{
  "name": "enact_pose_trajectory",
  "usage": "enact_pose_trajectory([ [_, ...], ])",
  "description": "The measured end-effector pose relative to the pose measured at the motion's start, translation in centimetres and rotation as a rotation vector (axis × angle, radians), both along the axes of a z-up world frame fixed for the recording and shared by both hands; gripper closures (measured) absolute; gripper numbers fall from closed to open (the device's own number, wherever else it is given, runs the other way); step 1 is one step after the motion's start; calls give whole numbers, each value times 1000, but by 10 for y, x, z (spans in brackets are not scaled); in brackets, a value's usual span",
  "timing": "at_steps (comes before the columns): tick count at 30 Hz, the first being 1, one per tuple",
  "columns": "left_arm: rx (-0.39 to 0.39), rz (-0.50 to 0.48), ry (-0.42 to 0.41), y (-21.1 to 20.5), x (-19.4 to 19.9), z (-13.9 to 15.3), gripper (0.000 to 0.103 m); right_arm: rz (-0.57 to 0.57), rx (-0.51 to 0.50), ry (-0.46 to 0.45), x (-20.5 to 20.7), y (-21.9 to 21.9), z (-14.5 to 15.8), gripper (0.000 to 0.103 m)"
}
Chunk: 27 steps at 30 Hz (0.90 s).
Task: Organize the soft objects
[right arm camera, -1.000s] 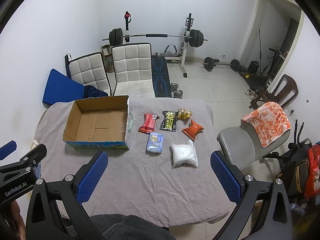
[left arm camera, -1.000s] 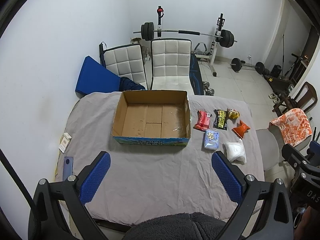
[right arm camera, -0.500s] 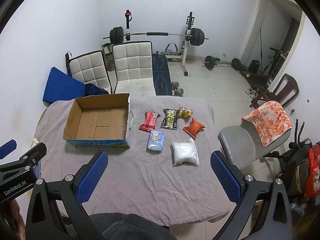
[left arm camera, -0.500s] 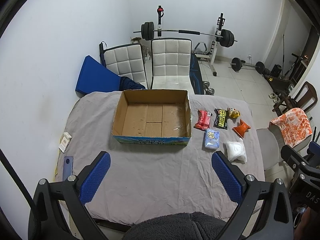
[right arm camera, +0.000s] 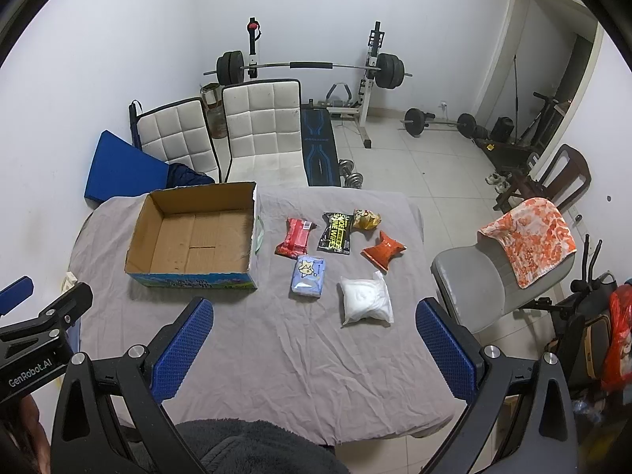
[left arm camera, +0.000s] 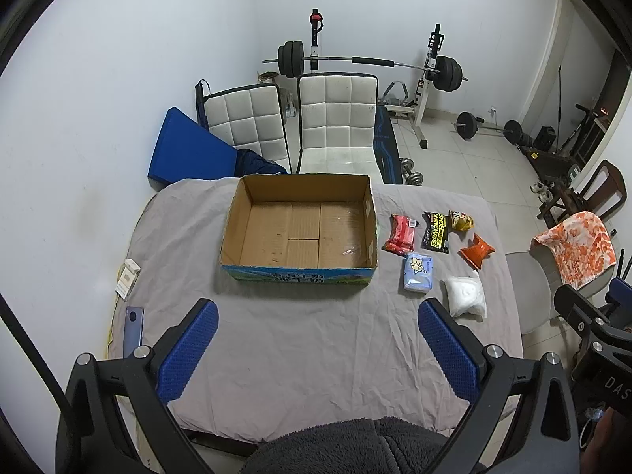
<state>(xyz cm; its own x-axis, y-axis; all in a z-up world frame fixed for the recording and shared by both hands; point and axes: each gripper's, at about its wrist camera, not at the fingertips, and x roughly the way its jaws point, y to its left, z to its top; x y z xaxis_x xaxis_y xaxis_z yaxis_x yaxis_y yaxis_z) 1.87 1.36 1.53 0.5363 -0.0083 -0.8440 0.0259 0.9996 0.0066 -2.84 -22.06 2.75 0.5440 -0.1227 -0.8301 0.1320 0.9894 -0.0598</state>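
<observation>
Both the left gripper (left arm camera: pixel 316 339) and right gripper (right arm camera: pixel 314 335) hang wide open and empty above the near edge of the table. The soft packets, the white pouch (right arm camera: pixel 365 302) nearest, lie right of the empty cardboard box (right arm camera: pixel 189 237). I'd take that pouch first, pinching its middle gently so it doesn't slump.

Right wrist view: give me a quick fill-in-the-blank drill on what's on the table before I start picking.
1. The cardboard box on the grey cloth holds ____ packets.
2. The packet nearest the right gripper is the ____ one.
3. The blue packet lies between the box and the ____ packet.
4. Both the right gripper and the left gripper have their fingers ____.

Missing words: no; white; white; open
</observation>
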Motion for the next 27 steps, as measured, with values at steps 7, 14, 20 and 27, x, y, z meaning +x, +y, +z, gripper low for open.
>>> enact_pose_trajectory([
  [7, -2, -1, 1, 0, -1, -1, 0, 7, 10, 7, 1, 1, -2, 0],
  [14, -33, -29, 11, -11, 9, -13, 0, -1, 59, 54, 9, -11, -20, 0],
  [20, -26, -70, 32, -43, 55, -47, 0, -101, 132, 134, 44, -65, -65, 0],
  [27, -34, -124, 244, -104, 138, -154, 0, -187, 147, 314, 121, -148, -180, 0],
])
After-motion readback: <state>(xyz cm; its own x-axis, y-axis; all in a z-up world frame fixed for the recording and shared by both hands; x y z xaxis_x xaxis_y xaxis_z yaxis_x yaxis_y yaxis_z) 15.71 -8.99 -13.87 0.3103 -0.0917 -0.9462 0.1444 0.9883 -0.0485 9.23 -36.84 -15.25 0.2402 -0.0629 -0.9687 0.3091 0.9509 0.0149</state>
